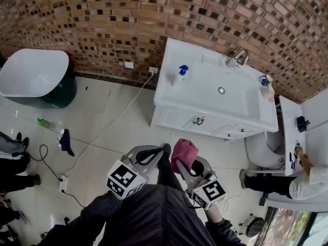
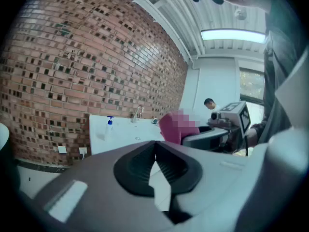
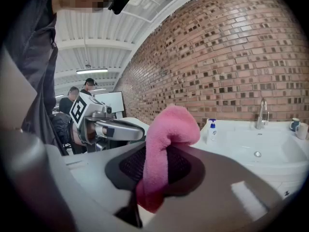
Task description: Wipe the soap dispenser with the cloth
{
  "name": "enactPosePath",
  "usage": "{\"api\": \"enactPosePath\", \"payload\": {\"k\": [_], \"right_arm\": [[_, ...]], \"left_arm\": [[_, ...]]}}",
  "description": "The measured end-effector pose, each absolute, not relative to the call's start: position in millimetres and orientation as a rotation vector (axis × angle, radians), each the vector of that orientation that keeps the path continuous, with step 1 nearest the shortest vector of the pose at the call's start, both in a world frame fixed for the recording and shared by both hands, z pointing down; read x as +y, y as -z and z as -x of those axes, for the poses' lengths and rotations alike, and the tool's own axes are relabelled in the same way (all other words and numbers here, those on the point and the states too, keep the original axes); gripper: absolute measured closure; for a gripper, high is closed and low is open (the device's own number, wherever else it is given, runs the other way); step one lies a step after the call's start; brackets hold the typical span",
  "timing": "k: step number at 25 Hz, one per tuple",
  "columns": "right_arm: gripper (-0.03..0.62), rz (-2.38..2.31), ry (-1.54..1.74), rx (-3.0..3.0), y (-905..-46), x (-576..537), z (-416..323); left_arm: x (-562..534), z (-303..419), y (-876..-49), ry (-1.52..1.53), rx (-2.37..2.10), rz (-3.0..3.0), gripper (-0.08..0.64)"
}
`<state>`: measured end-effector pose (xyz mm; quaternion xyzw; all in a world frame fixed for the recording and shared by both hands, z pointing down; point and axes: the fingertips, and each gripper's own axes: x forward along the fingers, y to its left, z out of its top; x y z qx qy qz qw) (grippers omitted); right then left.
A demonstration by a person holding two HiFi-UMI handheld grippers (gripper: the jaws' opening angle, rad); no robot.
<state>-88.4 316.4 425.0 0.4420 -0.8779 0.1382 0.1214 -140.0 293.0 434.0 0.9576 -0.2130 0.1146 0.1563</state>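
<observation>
The soap dispenser [image 1: 180,75], white with a blue pump, stands at the back left corner of the white vanity top [image 1: 205,94]. It also shows small in the left gripper view [image 2: 109,124] and the right gripper view [image 3: 211,131]. Both grippers hang over the tiled floor, well in front of the vanity. My right gripper [image 1: 188,164] is shut on a pink cloth [image 1: 183,152], which bulges up out of the jaws [image 3: 164,141]. Just left of it, my left gripper [image 1: 165,150] is shut with nothing between its pads [image 2: 155,153].
A faucet [image 1: 238,59] and small bottles [image 1: 265,86] stand at the sink's back right. A white bathtub [image 1: 33,73] sits far left, a toilet [image 1: 264,150] right of the vanity. A person [image 1: 307,183] stands at the right. A cable and power strip [image 1: 63,182] lie on the floor.
</observation>
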Motion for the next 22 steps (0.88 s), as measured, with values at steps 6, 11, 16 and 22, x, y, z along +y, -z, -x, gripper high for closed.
{"api": "enactPosePath", "payload": {"k": [6,11,16,22], "right_arm": [[0.505,-1.278,-0.398,-2.569,-436,230,57],[0.505,-1.246,-0.407,-2.572,-438,141,17],[0.505,-1.185,-0.412,-2.555,-443,63,-26],[0.505,-1.065,-0.349,-2.436,-470,-19,-51]], "left_arm": [[211,119,-445,-0.336,-0.655,-2.726,0.578],[117,83,-448,-0.333,-0.686,-2.691,0.58],[28,44,-451,-0.36,-0.729,-2.659,0.578],[-24,35,-456,-0.412,-0.781,-2.627,0.578]]}}
